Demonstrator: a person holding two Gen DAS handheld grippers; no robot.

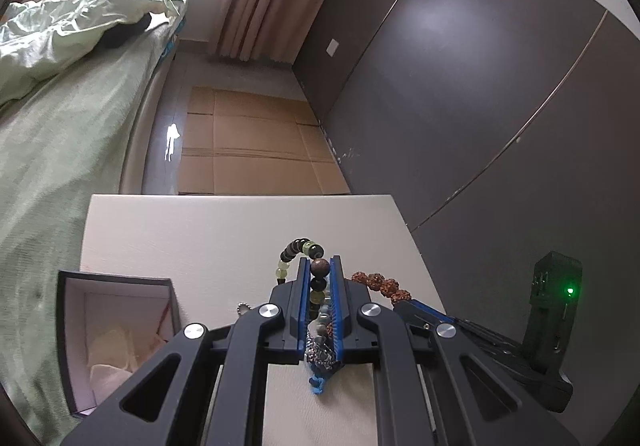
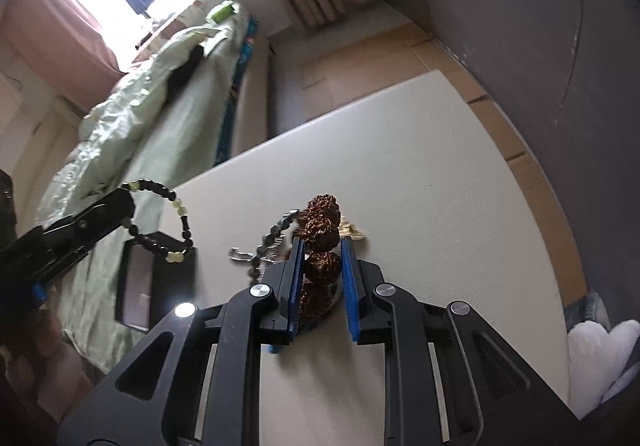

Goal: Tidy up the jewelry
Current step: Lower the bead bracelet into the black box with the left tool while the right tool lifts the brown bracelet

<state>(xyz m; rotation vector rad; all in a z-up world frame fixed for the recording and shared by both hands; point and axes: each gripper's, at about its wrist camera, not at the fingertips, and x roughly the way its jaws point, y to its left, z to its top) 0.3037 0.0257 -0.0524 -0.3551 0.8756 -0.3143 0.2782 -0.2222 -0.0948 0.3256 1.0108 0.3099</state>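
My left gripper (image 1: 320,270) is shut on a bracelet of dark and pale green beads (image 1: 298,249), lifted above the white table (image 1: 200,230); the bracelet also shows in the right wrist view (image 2: 176,221), hanging from the left gripper (image 2: 120,201). My right gripper (image 2: 323,246) is shut on a bracelet of rough brown seed beads (image 2: 323,224), which also shows in the left wrist view (image 1: 380,284). An open black jewelry box (image 1: 116,330) with a pale lining sits at the table's left edge and shows in the right wrist view (image 2: 144,282). More jewelry lies on the table: a dark bead strand (image 2: 272,238) and a metal chain (image 1: 242,308).
A bed with green bedding (image 1: 60,125) stands left of the table. Flattened cardboard (image 1: 248,141) covers the floor beyond the table. A dark wardrobe wall (image 1: 480,85) runs along the right. A blue cord (image 1: 318,384) lies under the left gripper.
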